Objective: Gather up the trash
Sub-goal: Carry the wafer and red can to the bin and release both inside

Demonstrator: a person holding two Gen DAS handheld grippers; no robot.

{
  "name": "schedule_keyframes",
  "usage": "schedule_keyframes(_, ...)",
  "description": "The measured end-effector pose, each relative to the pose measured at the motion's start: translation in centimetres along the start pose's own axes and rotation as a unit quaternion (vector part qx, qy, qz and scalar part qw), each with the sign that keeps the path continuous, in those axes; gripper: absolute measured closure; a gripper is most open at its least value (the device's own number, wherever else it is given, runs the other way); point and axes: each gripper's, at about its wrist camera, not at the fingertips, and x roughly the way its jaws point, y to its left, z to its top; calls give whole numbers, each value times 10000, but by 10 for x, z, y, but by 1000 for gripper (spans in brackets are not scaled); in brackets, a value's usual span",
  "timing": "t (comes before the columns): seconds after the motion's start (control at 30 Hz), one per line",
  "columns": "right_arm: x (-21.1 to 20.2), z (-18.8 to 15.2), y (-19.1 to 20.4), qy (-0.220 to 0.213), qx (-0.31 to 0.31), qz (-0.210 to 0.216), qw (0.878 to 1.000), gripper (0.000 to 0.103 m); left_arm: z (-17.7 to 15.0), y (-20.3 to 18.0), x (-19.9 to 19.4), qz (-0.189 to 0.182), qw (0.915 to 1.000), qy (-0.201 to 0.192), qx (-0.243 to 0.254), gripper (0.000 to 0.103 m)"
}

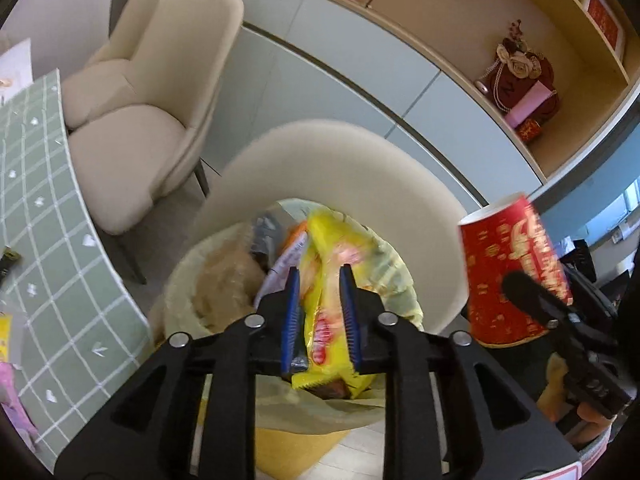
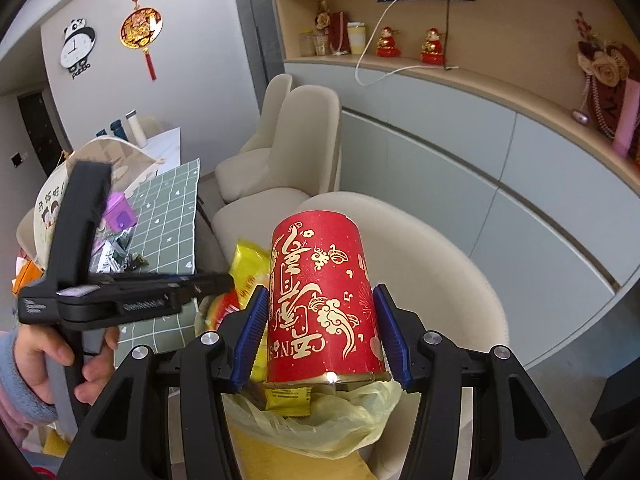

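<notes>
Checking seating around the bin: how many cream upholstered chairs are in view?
3: one chair right behind the bin, two further back along the table. More may be hidden.

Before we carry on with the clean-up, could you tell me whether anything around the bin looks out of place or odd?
Mainly the bin: it looks overfull, with the yellow wrapper poking above its rim between the left tongs. The right tongs hold the red paper cup tilted above it. I see nothing spilled.

Red gold-printed paper cup (image 2: 324, 300) and yellow wrapper (image 1: 328, 304) above lined bin (image 1: 180, 300).
</notes>
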Motion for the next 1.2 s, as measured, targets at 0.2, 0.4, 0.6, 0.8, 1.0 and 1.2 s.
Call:
schedule_keyframes(0.2,34,3,17,237,-122,292,9992,53,-3,20,-31,122,9997,-214,-94,79)
schedule_keyframes(0.4,80,0,31,691,-111,676,9953,53,-20,34,-56,428,9989,-204,10,79)
schedule_keyframes(0.6,131,-26,21,1502,11,628,9867,53,-42,59,-80,675,9973,-181,-235,79)
schedule_keyframes(0.8,146,-36,11,1798,147,458,9825,52,-63,90,-95,924,9943,-163,-513,79)
schedule_keyframes(1.0,148,-36,11,1817,235,307,9826,49,-76,119,-103,1070,9913,-119,-755,79)
schedule_keyframes(1.2,116,-30,23,1211,-99,-60,9926,40,-83,141,-119,1204,9895,-237,-770,79)
